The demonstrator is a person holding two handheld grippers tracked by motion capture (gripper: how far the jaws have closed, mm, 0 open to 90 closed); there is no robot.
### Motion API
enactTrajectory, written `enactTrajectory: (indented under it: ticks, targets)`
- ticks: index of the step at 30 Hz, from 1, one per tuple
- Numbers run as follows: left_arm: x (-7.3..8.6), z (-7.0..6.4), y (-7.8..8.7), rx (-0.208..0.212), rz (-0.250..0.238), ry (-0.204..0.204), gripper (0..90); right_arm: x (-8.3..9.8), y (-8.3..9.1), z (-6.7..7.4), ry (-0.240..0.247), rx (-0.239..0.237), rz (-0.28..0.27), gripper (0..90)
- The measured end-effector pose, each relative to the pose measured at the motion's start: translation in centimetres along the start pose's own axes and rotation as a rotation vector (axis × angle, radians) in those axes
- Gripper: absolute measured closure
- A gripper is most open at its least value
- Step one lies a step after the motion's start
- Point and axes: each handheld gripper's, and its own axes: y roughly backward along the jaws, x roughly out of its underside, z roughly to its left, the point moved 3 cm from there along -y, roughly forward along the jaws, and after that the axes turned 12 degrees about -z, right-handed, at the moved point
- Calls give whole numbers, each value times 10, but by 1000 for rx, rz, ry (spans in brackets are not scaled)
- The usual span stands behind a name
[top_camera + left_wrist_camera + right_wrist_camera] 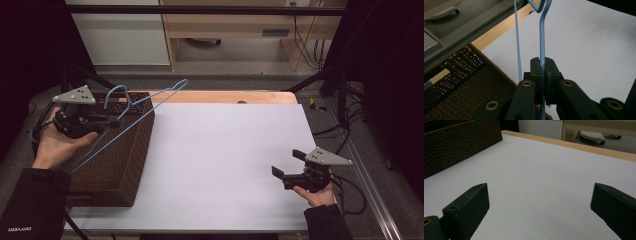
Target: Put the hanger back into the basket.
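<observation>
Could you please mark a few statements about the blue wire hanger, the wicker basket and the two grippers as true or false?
1. The left gripper is shut on the blue wire hanger. True.
2. The right gripper holds the hanger too. False: its jaws stand open with nothing between them, over the white table surface.
3. The wicker basket sits at the left side of the table. True.
4. The hanger lies flat on the white surface. False: it is held up above the basket.
5. The hanger is red. False: it is blue.
</observation>
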Motion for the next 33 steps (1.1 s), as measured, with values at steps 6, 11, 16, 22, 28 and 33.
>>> enactTrajectory:
  ticks: [6,11,16,22,28,33]
  targets:
    - [11,16,12,-29,2,20,872,0,0,0,4,-2,1,24]
    - [23,28,21,-46,13,32,873,1,0,0,2,1,5,24]
    - [36,41,29,-68,27,56,873,1,0,-1,6,0,9,23]
    - [52,50,35,-89,45,73,872,2,-1,-1,6,0,13,24]
    - [64,60,40,-108,60,85,872,3,-2,-1,10,1,15,24]
    - [75,68,44,-132,68,91,872,3,-2,-1,6,3,16,24]
